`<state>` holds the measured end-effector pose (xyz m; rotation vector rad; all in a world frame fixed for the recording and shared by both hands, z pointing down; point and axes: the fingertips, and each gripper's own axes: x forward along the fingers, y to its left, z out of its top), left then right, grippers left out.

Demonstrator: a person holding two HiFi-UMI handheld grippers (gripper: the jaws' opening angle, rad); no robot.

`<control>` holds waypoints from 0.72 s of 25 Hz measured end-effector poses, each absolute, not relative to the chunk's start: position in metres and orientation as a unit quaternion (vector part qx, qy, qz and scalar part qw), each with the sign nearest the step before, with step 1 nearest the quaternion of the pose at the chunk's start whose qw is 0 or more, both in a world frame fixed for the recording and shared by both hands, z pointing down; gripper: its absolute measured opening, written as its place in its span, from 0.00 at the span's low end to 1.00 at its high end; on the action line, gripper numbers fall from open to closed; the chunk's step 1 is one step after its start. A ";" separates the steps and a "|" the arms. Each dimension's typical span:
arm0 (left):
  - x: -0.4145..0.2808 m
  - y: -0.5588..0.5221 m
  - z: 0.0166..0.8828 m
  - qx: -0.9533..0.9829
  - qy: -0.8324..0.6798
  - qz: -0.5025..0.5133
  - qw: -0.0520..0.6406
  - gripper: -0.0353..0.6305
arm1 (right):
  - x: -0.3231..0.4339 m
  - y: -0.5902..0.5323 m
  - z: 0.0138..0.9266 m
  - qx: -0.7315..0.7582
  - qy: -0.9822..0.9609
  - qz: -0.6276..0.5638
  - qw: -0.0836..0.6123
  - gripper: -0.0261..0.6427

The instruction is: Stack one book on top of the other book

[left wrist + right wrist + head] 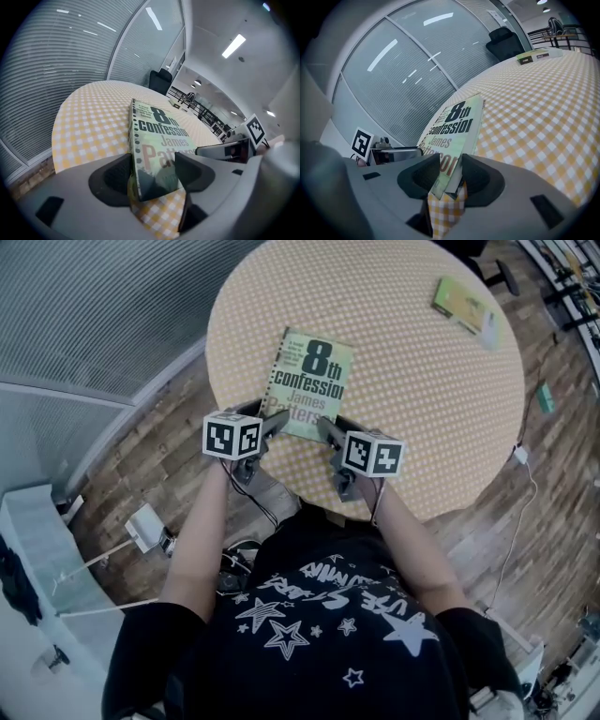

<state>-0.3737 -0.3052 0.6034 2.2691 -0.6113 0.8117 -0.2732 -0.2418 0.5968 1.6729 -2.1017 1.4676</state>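
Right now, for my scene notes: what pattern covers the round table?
A yellow-and-white check on the round table, clearest in the head view.

Your head view is bright, evenly lit and sharp, and shadows on the tabletop [422, 390] stay faint. In your left gripper view, ceiling strip lights [233, 45] burn white overhead, and similar lights streak as reflections across the glass wall [70, 70]. Both gripper views bend strongly toward the edges, curving straight lines, and fall off to black corners. The jaws sit close to the lens and look soft, and the near corner of the book [154, 145] lies in shade between them.
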 end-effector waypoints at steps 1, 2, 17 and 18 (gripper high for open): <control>-0.375 -0.305 0.603 0.863 -0.238 0.310 0.320 0.50 | -0.273 -0.241 0.597 0.545 -0.687 0.479 0.043 0.26; -0.375 -0.304 0.602 0.862 -0.243 0.309 0.320 0.49 | -0.272 -0.241 0.597 0.544 -0.688 0.478 0.047 0.26; -0.351 -0.301 0.491 0.879 -0.353 0.152 0.281 0.41 | -0.231 -0.253 0.500 0.523 -0.779 0.347 0.006 0.26; -0.348 -0.300 0.484 0.880 -0.359 0.144 0.277 0.40 | -0.227 -0.253 0.492 0.519 -0.786 0.335 0.006 0.26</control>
